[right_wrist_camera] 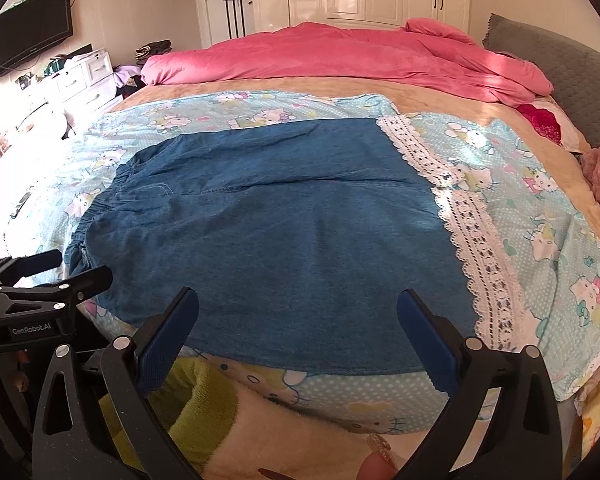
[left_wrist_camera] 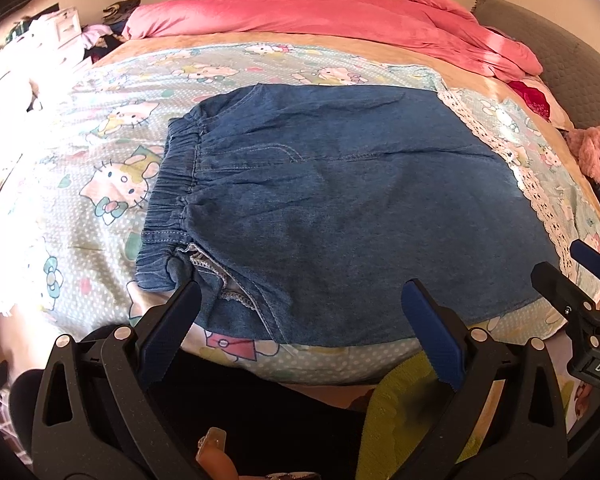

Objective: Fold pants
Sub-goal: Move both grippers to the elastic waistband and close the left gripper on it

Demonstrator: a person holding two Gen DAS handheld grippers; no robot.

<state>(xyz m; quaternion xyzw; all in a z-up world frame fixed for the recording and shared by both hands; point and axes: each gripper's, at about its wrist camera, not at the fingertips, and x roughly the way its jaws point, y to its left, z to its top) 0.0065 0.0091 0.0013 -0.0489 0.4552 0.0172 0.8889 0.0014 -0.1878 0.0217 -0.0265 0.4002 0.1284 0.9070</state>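
The bed (right_wrist_camera: 452, 92) is carrying the pants (right_wrist_camera: 284, 216), lying flat and already folded, while the left tool (left_wrist_camera: 300, 300) and right tool (right_wrist_camera: 298, 308) are hovering apart at the near hem, needing simultaneous, even pinches there.

The pants (left_wrist_camera: 340, 200) are blue denim, folded into a broad, roughly rectangular shape that lies flat on the bed (left_wrist_camera: 260, 36). The gathered elastic waistband (left_wrist_camera: 172, 184) runs along the left edge. A curved pocket seam shows just beside the waistband, and a raw inner seam shows at the near left corner. Light wrinkles cross the upper surface.
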